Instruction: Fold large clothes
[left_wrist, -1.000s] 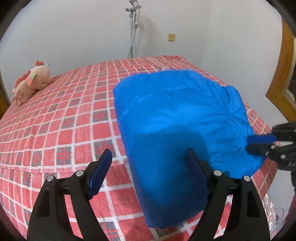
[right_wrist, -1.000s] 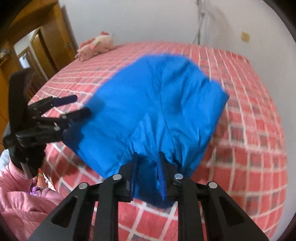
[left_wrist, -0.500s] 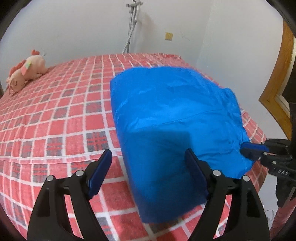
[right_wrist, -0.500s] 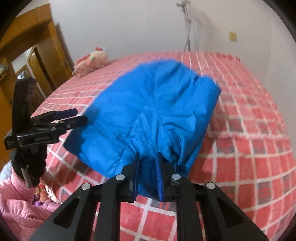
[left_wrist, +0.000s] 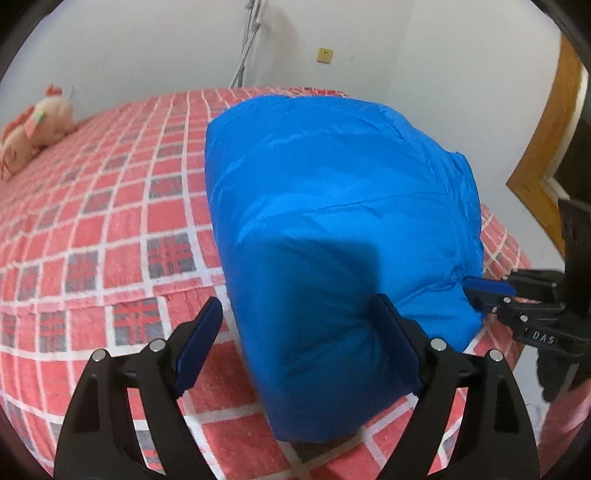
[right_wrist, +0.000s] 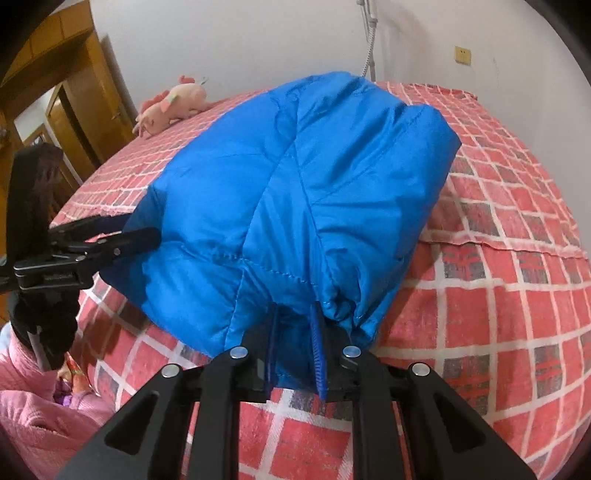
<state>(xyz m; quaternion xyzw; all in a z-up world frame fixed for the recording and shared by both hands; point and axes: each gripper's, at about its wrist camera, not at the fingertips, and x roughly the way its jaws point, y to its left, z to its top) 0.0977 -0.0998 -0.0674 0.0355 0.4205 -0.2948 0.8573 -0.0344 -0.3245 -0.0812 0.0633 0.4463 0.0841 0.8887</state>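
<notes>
We have the blue padded garment (left_wrist: 332, 206) lying folded on the red checked bed (left_wrist: 110, 229), its near end hanging over the bed's edge. Our right tool (right_wrist: 295, 347) is pinching the gathered hem at the garment's near right corner. Our left tool (left_wrist: 295, 343) stands spread wide at the other near corner, its fingers either side of the cloth's edge. A pink plush toy (left_wrist: 33, 125) lies at the bed's far side
</notes>
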